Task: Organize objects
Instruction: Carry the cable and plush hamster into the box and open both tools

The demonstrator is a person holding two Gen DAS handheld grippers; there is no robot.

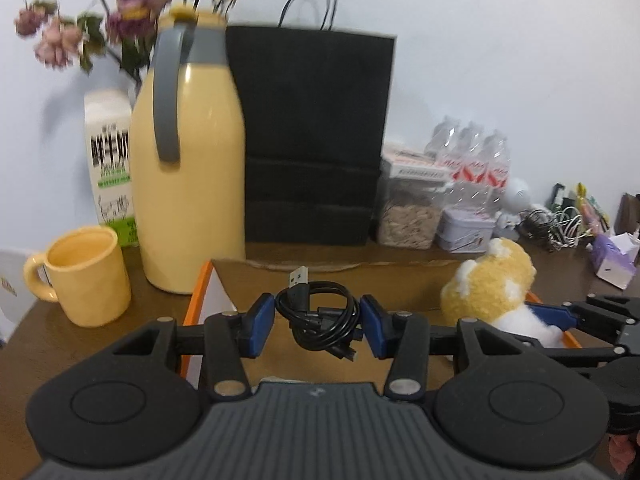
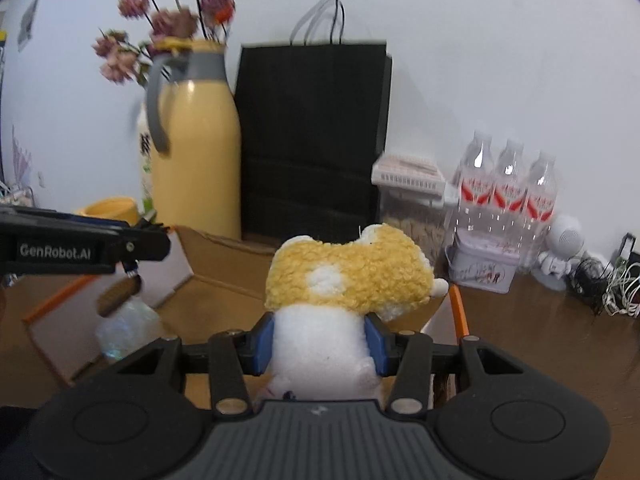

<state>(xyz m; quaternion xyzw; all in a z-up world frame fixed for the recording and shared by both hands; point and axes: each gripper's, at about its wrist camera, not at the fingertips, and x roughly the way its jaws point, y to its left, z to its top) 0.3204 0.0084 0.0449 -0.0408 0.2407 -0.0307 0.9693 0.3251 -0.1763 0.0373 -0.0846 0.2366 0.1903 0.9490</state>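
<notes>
A coiled black USB cable (image 1: 320,316) is held between the blue pads of the left tool (image 1: 318,322), whose jaws are set narrow on the bundle, its plug end sticking up and away toward the far side. A fluffy yellow-and-white plush toy (image 2: 344,304) is clamped at its white lower body by the right tool (image 2: 320,344), also at a narrow setting, with the yellow head upright above the pads. Both loads are carried above an open cardboard box with orange edges (image 1: 192,300), which lies directly below and just ahead of the two tools on the brown wooden bench (image 1: 80,340). The relation that matters is judged to be this: the box cavity sits under both loads, the cable over its left part and the toy over its right, so each is nearest to its own side. A downward release is probably all that is called for. Beyond the box stand a tall yellow thermos jug (image 1: 188,184) and a black paper bag (image 1: 312,136).
</notes>
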